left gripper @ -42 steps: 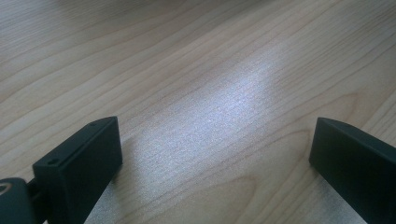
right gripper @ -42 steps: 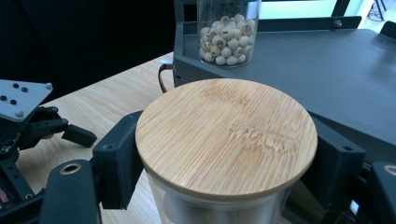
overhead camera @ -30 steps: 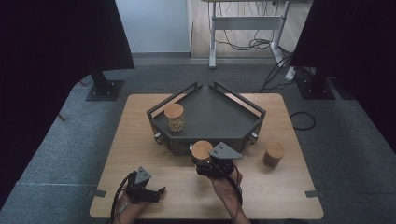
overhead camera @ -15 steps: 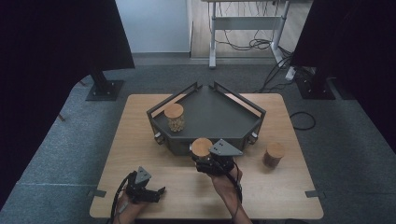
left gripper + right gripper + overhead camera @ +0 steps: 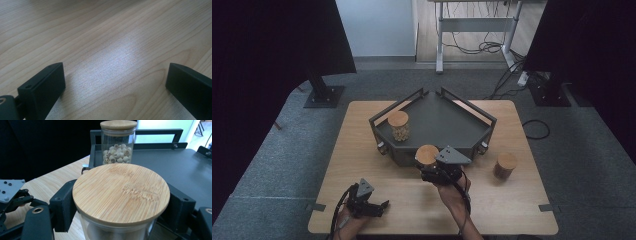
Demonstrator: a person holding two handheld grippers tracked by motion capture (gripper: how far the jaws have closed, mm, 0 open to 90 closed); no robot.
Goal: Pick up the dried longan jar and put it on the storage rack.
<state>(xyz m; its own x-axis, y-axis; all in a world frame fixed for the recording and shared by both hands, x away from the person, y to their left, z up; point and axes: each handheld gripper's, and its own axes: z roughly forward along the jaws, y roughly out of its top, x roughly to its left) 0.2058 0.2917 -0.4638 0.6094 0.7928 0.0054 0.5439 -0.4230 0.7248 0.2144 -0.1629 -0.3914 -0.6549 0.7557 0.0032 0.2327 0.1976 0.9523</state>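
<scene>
Your right gripper [image 5: 428, 169] is pinching a clear glass jar with a round bamboo lid [image 5: 427, 155], its two black jaws pressed against the glass on either side just under the lid. In the right gripper view that jar [image 5: 121, 195] sits close up between the jaws, the lid level and the glass body upright below it. You are holding it at the near edge of the dark grey metal tray with low walls [image 5: 472, 142], roughly at the middle of the light wooden table [image 5: 507, 210]; whether the jar's base rests on the table or hangs clear of it cannot be told.

Inside the tray, toward its far left corner, stands a second glass jar with a bamboo lid, partly filled with pale round seeds [image 5: 399, 125]. The right gripper view shows this seed jar [image 5: 118, 143] upright, beyond the held one, well apart from it, on the tray floor [image 5: 175, 167].

To the right of your right hand, on the bare tabletop near the tray's right corner, a third bamboo-lidded jar [image 5: 504, 165] stands alone and upright.

Your left gripper [image 5: 377, 206] lies low at the near left part of the table, well apart from all three jars. Its jaws are spread wide with nothing between them; the left gripper view shows plain wood grain [image 5: 110, 57] between the two black tips.
</scene>
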